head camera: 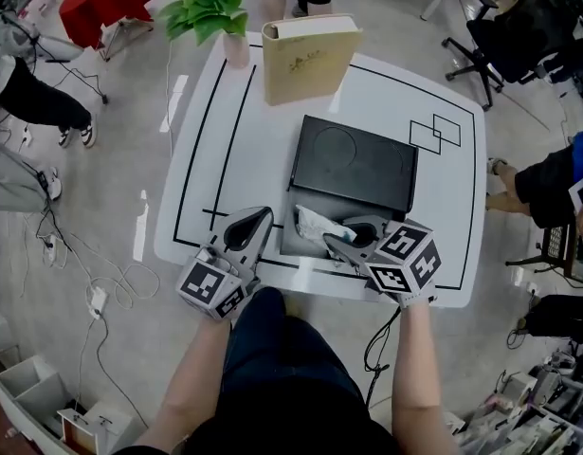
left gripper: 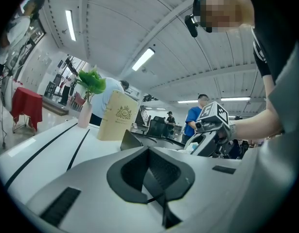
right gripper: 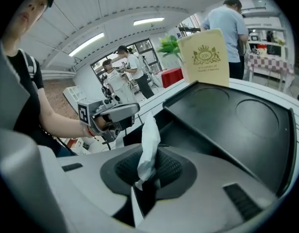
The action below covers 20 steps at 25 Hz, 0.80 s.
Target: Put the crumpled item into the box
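Head view: the right gripper [head camera: 337,242] reached over the near, open compartment of the black box [head camera: 292,238], its jaws pinching the crumpled item [head camera: 316,226], a wad of white paper or tissue. Seen from the right gripper view, the wad stood up from between the pads, with the dark interior of the box directly ahead. Whether the wad already touched the floor of the compartment could not be told. The left gripper [head camera: 263,216] sat just beside the box's left wall with its jaws pressed together on nothing. The lid [head camera: 353,164] lay folded back beyond the compartment, on the white bench [head camera: 215,140].

Step in hand, as judged: delivery of the item over the opening, with release not yet made. The next move likely called for a short descent so that the wad sat inside the walls, then a parting of the jaws wide enough for the light paper to drop free instead of clinging to a pad.

Writing: a beige case [head camera: 308,57] standing at the far end, beside a potted plant [head camera: 208,6], bore a gold crest with small lines beneath it, too fine to read. The marker cubes [head camera: 409,254] carried only black-and-white square codes. No legible label appeared on the box.
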Motion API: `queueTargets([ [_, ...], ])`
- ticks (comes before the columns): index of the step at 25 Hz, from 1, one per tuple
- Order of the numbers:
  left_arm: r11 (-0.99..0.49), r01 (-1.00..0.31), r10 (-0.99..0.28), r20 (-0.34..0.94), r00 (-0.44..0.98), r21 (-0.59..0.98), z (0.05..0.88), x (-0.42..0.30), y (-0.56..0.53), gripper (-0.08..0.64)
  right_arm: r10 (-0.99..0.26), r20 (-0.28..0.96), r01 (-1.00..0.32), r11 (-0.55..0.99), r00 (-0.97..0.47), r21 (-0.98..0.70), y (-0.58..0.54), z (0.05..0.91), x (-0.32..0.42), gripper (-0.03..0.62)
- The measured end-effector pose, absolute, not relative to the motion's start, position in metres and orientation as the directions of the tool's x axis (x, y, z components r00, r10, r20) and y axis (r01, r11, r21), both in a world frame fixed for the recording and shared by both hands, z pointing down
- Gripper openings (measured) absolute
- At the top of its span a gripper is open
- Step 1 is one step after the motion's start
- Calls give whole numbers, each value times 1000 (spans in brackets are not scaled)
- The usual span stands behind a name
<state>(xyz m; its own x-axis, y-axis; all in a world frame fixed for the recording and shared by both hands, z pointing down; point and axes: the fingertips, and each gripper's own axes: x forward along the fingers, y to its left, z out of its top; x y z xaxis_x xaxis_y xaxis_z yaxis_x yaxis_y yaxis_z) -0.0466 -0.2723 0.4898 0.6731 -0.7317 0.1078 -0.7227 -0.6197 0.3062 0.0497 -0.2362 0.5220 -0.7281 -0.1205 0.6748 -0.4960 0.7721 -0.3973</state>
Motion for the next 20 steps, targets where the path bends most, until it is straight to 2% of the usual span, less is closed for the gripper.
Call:
queueTargets([
  [8, -628, -712, -720, 112, 685, 315, 496, -47, -276, 12, -91, 708, -521, 743, -701, -420, -241, 535, 49, 63],
  [20, -638, -703, -708, 120, 696, 315, 499, -47, -284, 12, -193, 831, -605, 771, -522, -201, -254, 564, 56, 84],
])
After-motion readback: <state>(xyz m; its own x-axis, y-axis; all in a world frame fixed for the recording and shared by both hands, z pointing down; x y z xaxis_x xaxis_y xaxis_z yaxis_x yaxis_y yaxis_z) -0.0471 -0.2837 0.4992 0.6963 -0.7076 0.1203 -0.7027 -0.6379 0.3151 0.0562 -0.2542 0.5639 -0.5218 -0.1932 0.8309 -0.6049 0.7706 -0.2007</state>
